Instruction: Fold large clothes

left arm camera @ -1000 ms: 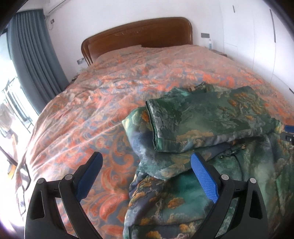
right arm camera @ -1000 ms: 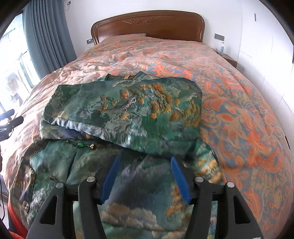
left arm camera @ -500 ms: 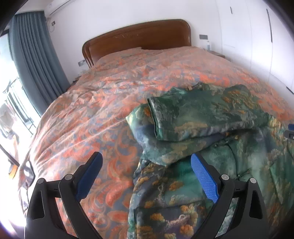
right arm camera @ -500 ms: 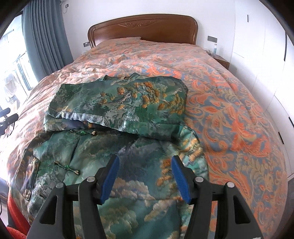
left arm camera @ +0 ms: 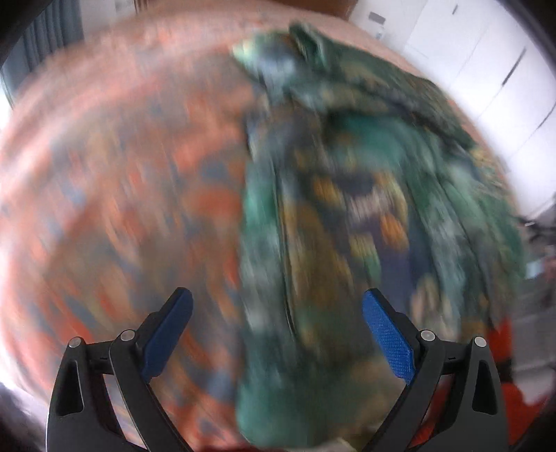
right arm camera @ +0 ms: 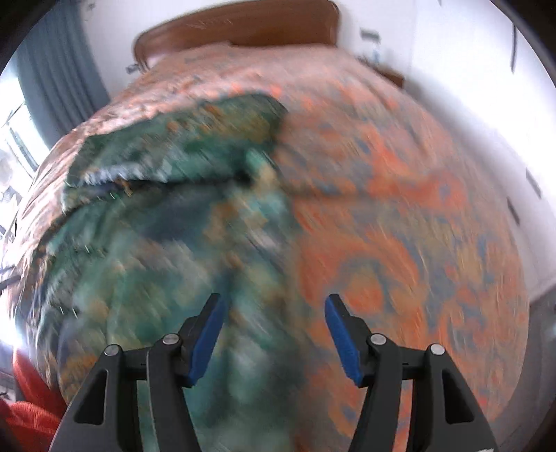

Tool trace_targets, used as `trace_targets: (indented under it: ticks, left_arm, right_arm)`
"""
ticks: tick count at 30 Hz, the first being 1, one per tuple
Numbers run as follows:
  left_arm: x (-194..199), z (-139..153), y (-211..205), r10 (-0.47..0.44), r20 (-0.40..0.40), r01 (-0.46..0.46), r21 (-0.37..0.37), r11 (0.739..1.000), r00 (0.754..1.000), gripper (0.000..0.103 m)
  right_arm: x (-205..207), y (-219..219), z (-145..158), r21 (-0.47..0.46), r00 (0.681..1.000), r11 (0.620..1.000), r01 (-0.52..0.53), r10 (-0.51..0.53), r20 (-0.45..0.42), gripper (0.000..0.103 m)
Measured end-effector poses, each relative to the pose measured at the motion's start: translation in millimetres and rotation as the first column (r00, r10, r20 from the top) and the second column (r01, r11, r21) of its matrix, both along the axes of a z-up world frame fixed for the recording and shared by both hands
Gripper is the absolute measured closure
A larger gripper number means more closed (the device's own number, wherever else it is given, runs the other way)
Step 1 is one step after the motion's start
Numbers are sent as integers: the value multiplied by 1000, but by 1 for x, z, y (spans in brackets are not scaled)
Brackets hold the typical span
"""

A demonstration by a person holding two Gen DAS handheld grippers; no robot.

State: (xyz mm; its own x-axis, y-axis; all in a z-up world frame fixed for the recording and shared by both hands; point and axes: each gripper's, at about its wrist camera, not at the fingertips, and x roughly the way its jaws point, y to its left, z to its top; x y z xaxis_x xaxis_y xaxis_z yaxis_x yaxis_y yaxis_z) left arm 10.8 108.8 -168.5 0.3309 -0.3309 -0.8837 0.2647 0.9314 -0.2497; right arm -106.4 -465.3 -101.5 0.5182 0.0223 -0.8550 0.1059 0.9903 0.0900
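Both views are heavily motion-blurred; fine detail cannot be read. Left gripper (left arm camera: 276, 330) is seen spread wide, blue pads (left arm camera: 389, 339) well apart, nothing clamped between them. Right gripper (right arm camera: 274, 339) is likewise spread, blue pads (right arm camera: 342, 342) apart, nothing held. A green patterned garment (left arm camera: 347, 208) is laid on the orange-patterned bedspread (left arm camera: 121, 174). In the left view the garment runs from just beyond the gripper up toward the far part of the bed; its left edge falls between the two fingers, so the right finger is over fabric and the left finger is over bare bedspread. Contact between fingers and cloth cannot be determined. A folded upper layer is seen at the garment's far end, lying across the lower part. In the right view the garment (right arm camera: 166, 215) occupies the left half of the frame, with its right edge running down between the fingers; the left finger is over cloth, the right finger over bedspread (right arm camera: 417, 226). The folded layer is visible farther off, with a dark shadow line under its near edge. A wooden headboard (right arm camera: 243, 26) is seen at the far end of the bed, a grey curtain (right arm camera: 59, 76) at the left, white wardrobe doors (left arm camera: 486, 69) at the right. Red fabric (right arm camera: 31, 396) is visible at the lower left corner of the right view.
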Motion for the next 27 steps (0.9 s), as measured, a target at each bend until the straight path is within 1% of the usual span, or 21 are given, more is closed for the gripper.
trace_targets:
  ticks: [1,2,4,5,6,8,9,10,11,13,14,15,16,17,18,20,21,24,27]
  left_arm:
    - [-6,-8,1,-12,-29,11,-26,1000,999,4]
    - [-9,-13,0,-16,-42,14,-28,1000,999,4]
    - [-14,-19,-2,-10,-33,9,-15,1000,999,4]
    - [-14,-19,-3,-6,-32,5,-24,1000,999,5]
    - [-13,-19,-3,1,-46,-3,-50,999,999,5]
    - [-14,-19,-3,-3,-69,-4,-107,994,998,11]
    - [-14,-18,-4,-14,-83,3,-128,992,996,27]
    - [-15,-19,-7,-26,-105,12,-134,991,994,33]
    - [-15,-19,-8,-25,-109,12,-125,992,994,34]
    - [-16,-20,-10,-24,-128,9,-118,993,991,51]
    - [-16,-19,-11,-26,-136,9,-119,993,990,54]
    - [-16,-15,-13,-35,-139,18,-122,992,990,63]
    - [-15,-12,-15,-44,-140,27,-124,992,989,74]
    - [-14,-9,-19,-52,-143,34,-130,991,988,79]
    - [-12,-6,-19,-54,-147,35,-134,990,988,84]
    - [-12,1,-21,-66,-139,48,-129,990,988,86]
    - [-11,4,-22,-72,-133,54,-131,990,989,87]
    - [-15,16,-13,-91,-125,73,-144,987,988,87]
    - [-31,20,3,-94,-143,71,-154,986,985,87]
  right_arm:
    - [-8,-10,-10,20,1000,1000,12,-12,-29,41]
    - [-14,-17,-20,46,998,999,21,-18,-56,41]
    - [-25,-26,-39,141,995,989,31,-18,-96,41]
    - [-29,-28,-44,177,995,984,33,-16,-94,41]
    - [-32,-28,-47,203,996,979,28,-11,-85,41]
    - [-34,-27,-49,245,997,969,16,3,-79,40]
    - [-35,-26,-49,289,997,957,1,22,-77,40]
    - [-37,-24,-48,328,996,944,-21,47,-73,40]
    - [-39,-20,-47,340,995,940,-40,67,-71,40]
    - [-42,-13,-44,326,990,942,-82,113,-79,40]
    - [-43,-10,-45,332,987,938,-95,132,-92,40]
    - [-45,-7,-47,355,982,929,-106,154,-110,42]
    - [-47,-1,-49,376,974,918,-127,186,-126,42]
    - [-50,10,-48,360,965,918,-168,228,-131,42]
    - [-53,23,-47,311,953,925,-218,270,-136,56]
    - [-54,41,-44,234,942,938,-256,297,-159,84]
    - [-54,45,-41,213,945,945,-248,284,-160,90]
    - [-59,58,-21,182,947,947,-264,290,-136,92]
    - [-78,68,4,194,940,934,-300,325,-108,93]
